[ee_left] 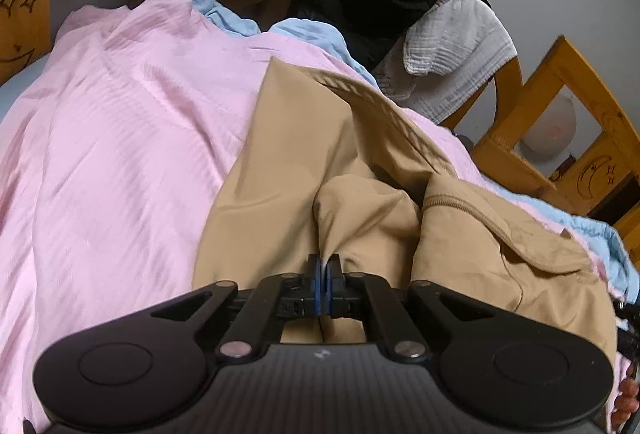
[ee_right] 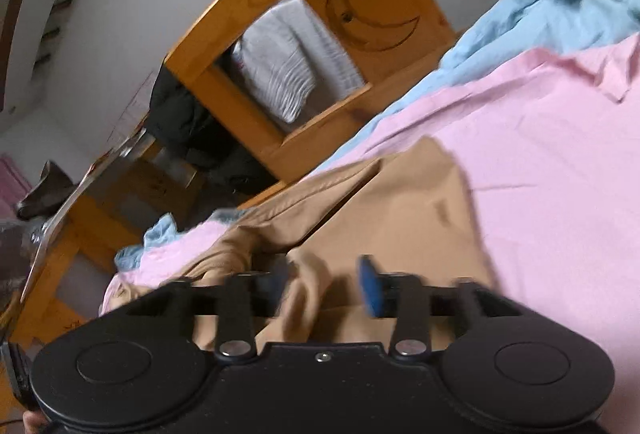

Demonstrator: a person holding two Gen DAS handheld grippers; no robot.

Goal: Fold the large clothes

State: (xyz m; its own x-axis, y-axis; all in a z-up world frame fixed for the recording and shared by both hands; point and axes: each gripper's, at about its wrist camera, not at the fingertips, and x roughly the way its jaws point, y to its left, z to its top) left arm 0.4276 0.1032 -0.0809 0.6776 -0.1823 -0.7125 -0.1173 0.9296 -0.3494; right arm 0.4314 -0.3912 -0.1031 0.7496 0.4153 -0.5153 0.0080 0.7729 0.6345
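Left wrist view, bedding: you have the pink sheet [ee_left: 120, 138] bare on the left side of the bed, with a blue blanket [ee_left: 224, 14] bunched behind it.
Left wrist view, garment: your tan garment [ee_left: 288, 162] lies right of centre on the pink sheet, one panel fairly flat, the part further right heaped in loose rolls.
Left gripper: your left gripper [ee_left: 325, 268] has its fingers pressed together on a pinch of tan cloth drawn up into a small ridge.
Right wrist view, surroundings: the wooden bed frame [ee_right: 372, 10] with its moon carving stands at the far edge, dark clothes piled beyond it.
Right gripper: your right gripper [ee_right: 320, 282] hangs over a rumpled edge of the tan garment [ee_right: 400, 210] with its fingers apart; cloth sits between them, but the blue pad [ee_right: 370, 286] is not pressing it.
Done so far: I judge very little; no clean fold line shows, and the piece is only partly spread.
Left to do: you likely need a second hold with the right, then to flatten the heaped side and make every fold.
Uncertain: blur in the right wrist view hides which edge lies under that gripper.
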